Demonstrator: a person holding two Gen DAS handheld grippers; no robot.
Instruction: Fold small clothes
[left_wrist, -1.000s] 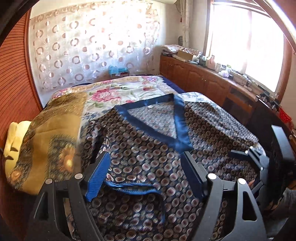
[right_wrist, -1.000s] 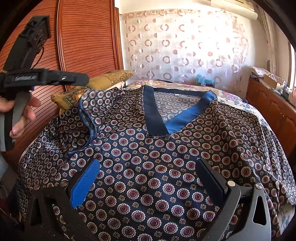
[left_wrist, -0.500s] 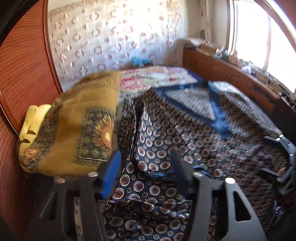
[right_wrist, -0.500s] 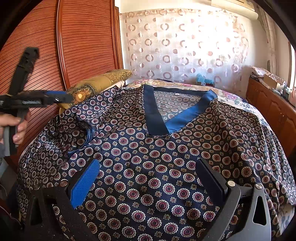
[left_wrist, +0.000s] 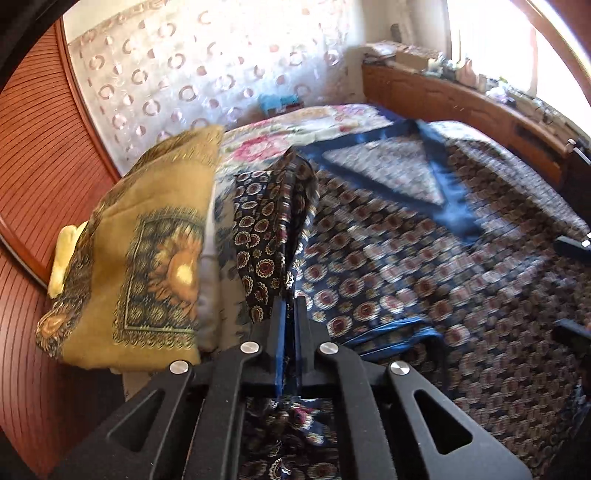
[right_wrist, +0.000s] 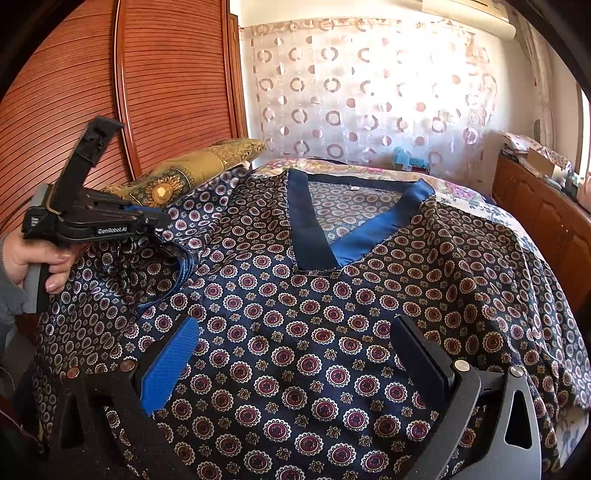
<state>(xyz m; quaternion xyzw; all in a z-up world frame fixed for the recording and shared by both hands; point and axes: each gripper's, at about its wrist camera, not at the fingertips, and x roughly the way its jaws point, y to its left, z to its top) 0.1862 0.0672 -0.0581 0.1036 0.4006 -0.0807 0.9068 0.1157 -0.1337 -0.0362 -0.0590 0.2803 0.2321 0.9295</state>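
Note:
A navy patterned top (right_wrist: 303, 325) with a blue V-neck band (right_wrist: 354, 236) lies spread face up on the bed; it also shows in the left wrist view (left_wrist: 406, 266). My left gripper (left_wrist: 289, 306) is shut on the top's left sleeve (left_wrist: 269, 229) and holds the bunched cloth lifted. The left gripper also shows in the right wrist view (right_wrist: 162, 221) at the left, over the sleeve. My right gripper (right_wrist: 291, 354) is open and empty, hovering over the lower front of the top.
A gold sunflower-print pillow (left_wrist: 147, 258) lies at the bed's left, against the wooden wardrobe doors (right_wrist: 159, 92). A floral bedspread (left_wrist: 295, 129) shows beyond the collar. A wooden cabinet (right_wrist: 546, 214) runs along the right under the window.
My left gripper has swung left to the sleeve, closed on it and lifted the cloth. The right gripper has stayed in place, open.

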